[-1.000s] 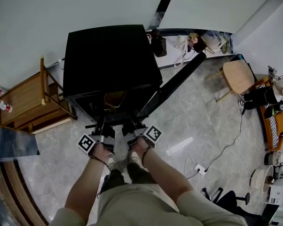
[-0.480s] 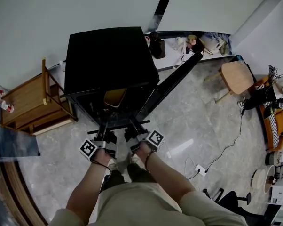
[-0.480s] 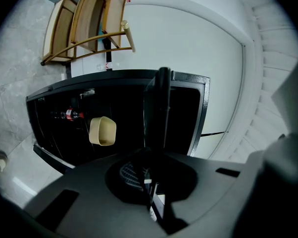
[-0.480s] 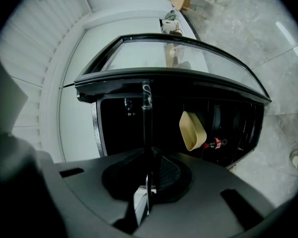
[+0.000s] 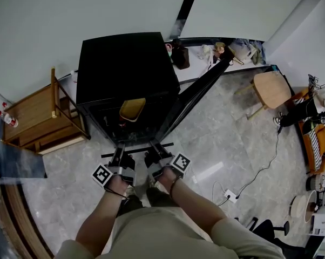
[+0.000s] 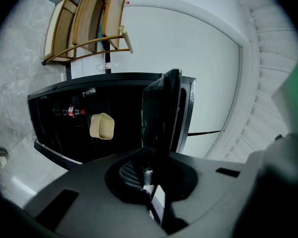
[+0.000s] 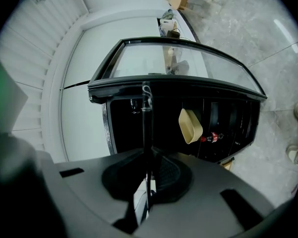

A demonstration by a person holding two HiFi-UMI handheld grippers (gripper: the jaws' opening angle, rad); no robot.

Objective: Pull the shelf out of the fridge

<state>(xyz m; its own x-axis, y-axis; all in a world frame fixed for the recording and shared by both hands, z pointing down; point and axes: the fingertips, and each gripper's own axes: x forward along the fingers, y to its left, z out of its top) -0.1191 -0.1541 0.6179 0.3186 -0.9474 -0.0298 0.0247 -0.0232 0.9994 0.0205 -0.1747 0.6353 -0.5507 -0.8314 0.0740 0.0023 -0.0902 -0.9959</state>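
The left gripper (image 5: 118, 152) and the right gripper (image 5: 154, 148) were held side by side, both level and pointing at the fridge. Each had its jaws pinched tight on the front edge of the shelf (image 5: 136, 149). The shelf was a thin dark panel that ran crosswise between them and stuck out a little past each one's outer side. In the left gripper view it showed edge-on, rising straight out of the closed jaws. Just beyond the shelf stood the black fridge (image 5: 124, 63), open toward the grippers. How much of the shelf sat inside it I could not tell. Deeper in, ahead of both grippers, was a beige tub (image 5: 131, 109). The fridge door (image 5: 201, 89) was swung out on the right gripper's side. Farther off, out past the left gripper, stood a wooden rack (image 5: 35, 117).
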